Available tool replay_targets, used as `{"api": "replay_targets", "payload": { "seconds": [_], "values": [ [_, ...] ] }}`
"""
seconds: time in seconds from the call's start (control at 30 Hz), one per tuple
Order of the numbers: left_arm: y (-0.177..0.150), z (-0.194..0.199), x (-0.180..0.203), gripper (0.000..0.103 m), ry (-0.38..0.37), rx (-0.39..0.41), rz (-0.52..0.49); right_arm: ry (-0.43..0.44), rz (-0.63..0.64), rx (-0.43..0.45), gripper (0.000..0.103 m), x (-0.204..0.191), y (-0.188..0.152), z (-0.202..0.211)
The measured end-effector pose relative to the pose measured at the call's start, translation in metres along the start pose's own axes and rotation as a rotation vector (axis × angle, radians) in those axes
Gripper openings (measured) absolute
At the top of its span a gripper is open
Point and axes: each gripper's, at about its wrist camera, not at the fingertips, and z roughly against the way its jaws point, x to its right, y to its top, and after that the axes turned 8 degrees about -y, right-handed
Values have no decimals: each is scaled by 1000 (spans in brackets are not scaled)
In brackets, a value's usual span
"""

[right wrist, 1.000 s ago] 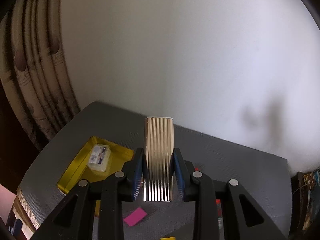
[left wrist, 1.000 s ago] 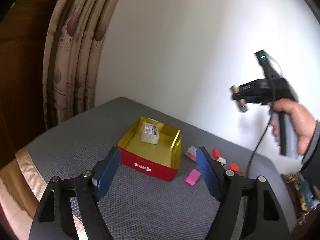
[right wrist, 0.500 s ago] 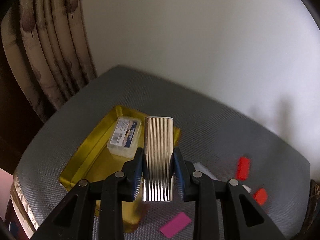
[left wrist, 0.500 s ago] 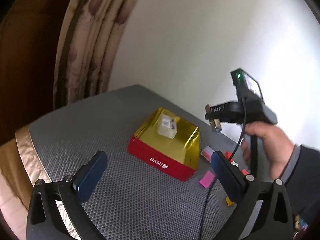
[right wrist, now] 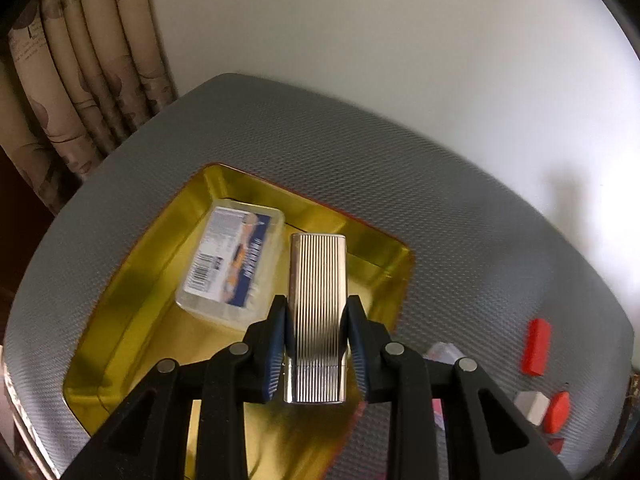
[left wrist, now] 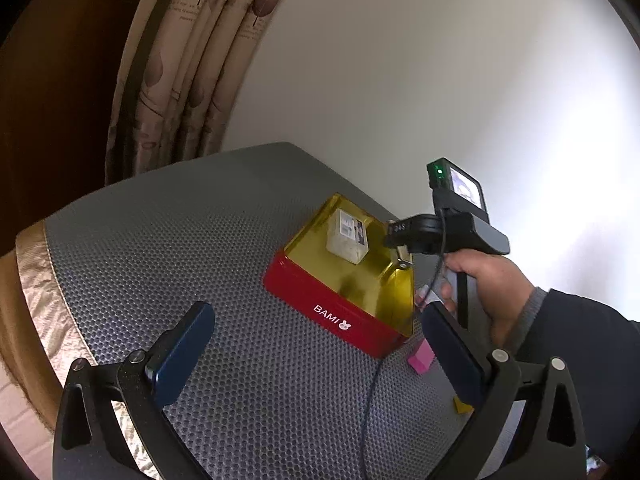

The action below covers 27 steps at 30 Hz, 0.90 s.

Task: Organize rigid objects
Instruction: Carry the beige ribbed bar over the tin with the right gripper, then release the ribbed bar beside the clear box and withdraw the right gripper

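Grey honeycomb-mesh table against white wall. Right gripper jaws clamped on a ribbed silver metal case, poised over the red tin with gold lining; clear labelled plastic box just left of the jaws. Left gripper spread wide, nothing between, tin ahead.

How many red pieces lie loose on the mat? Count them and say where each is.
3. A long bar right of the tin; a hexagonal piece beside the white block; a sliver just below them. The right gripper may hide more.
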Motion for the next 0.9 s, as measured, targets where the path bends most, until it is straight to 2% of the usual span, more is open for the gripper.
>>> {"api": "replay_targets", "payload": {
  "seconds": [0.3,0.63,0.73,0.77,0.83,0.9],
  "values": [
    [4,-5,-13,103,3,-20,55,30,-62,-83,29,0,-2,-37],
    [4,-8,-11,103,1,-32,54,20,-52,-113,30,-16,-2,-58],
    [4,-8,-10,103,4,-35,50,11,-36,-112,34,-16,-4,-58],
    [5,-8,-10,103,4,-35,49,16,-27,-117,38,-16,-4,-58],
    [5,-9,-8,103,5,-37,43,38,11,-133,40,-18,-4,-54],
    [2,-10,-5,103,7,-38,28,65,12,-100,40,-13,-5,-36]
  ]
}}
